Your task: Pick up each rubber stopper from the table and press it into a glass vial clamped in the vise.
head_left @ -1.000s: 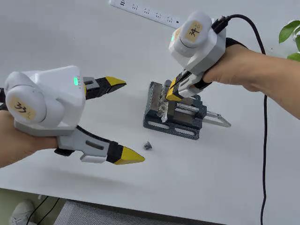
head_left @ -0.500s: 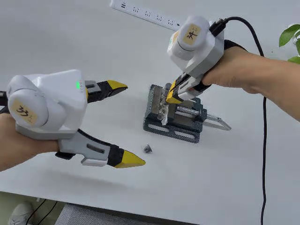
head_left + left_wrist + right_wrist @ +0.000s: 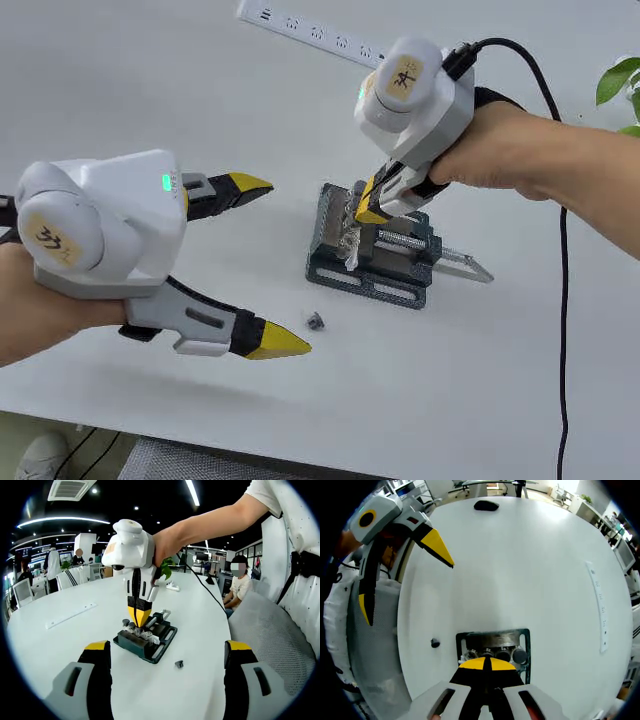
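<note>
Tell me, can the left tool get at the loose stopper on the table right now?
Probably yes: the left tool is open, and the stopper lies alone on bare table just past one tip, clear of the vise.

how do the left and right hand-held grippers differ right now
The left hand-held gripper has its jaws wide apart; the right hand-held gripper has its jaws together. The left lies level over the table, near a loose stopper; the right points down at the vials in the vise. Both have white bodies and yellow tips.
</note>
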Action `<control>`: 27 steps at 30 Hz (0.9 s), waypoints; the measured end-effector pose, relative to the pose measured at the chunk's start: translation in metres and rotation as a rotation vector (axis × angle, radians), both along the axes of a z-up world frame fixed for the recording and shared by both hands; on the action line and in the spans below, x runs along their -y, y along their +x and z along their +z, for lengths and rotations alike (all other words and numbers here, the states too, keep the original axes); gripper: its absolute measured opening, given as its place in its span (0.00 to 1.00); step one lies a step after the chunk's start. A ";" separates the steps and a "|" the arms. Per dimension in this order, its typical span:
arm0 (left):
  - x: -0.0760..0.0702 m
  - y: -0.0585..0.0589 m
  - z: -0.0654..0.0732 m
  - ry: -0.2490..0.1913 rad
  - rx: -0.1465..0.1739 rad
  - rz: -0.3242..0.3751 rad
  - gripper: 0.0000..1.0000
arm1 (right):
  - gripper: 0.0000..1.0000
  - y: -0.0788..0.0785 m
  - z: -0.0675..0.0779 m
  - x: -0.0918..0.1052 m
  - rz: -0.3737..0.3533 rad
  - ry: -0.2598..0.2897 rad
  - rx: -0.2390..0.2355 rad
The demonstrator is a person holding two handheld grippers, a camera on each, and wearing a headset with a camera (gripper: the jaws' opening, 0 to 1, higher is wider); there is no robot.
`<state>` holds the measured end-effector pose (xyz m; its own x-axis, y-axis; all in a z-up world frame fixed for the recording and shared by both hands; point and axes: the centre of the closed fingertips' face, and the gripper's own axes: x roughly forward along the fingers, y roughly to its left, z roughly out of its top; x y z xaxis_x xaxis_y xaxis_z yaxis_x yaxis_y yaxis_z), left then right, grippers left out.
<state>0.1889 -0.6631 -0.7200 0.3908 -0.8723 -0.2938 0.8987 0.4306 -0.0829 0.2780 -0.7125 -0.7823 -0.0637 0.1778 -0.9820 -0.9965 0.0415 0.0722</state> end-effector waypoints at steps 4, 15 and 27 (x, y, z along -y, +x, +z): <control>0.001 0.000 0.000 -0.002 -0.001 -0.001 0.93 | 0.00 -0.001 0.000 0.000 0.003 -0.009 0.009; 0.003 0.004 0.002 -0.012 -0.001 0.004 0.92 | 0.00 0.000 0.001 -0.001 -0.016 -0.012 0.008; 0.001 0.004 0.002 -0.008 -0.001 0.003 0.92 | 0.00 0.004 -0.001 0.001 -0.060 0.033 -0.007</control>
<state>0.1930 -0.6644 -0.7178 0.3935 -0.8732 -0.2875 0.8971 0.4330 -0.0872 0.2816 -0.7131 -0.7828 -0.0590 0.2140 -0.9751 -0.9918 0.0985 0.0817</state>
